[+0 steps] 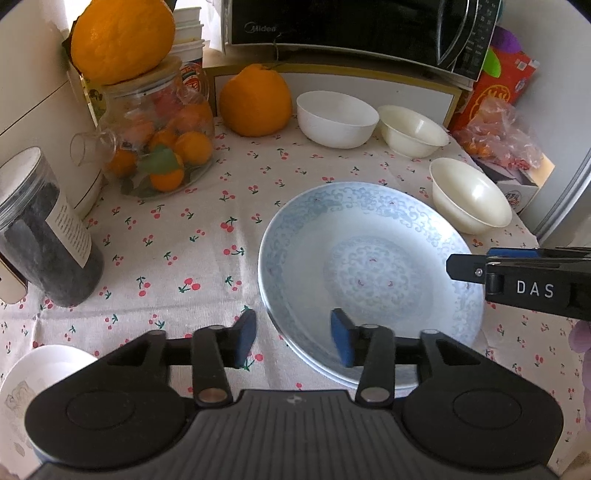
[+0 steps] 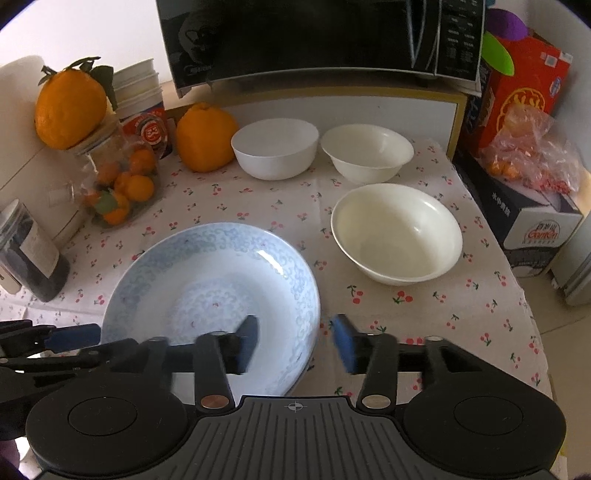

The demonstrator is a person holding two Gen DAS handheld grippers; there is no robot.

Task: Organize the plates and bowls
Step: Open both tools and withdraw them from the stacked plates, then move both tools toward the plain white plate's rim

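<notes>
Midea microwave (image 1: 351, 26) behind; left gripper (image 1: 293, 338) and DAS-marked right gripper (image 2: 295, 341) apart astride plate (image 1: 369, 266).

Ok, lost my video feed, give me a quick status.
Left gripper and right gripper open, straddling opposite rims of the blue plate. Plate on the tablecloth. Three white bowls beyond, nothing blocking.

Left wrist view: looking steeply down from close above the near-left rim of the pale blue patterned ceramic plate (image 1: 369, 273). Right wrist view: same tilt, close over its near-right rim (image 2: 210, 291). Shared: plate, three white bowls, black microwave (image 1: 351, 26).
</notes>
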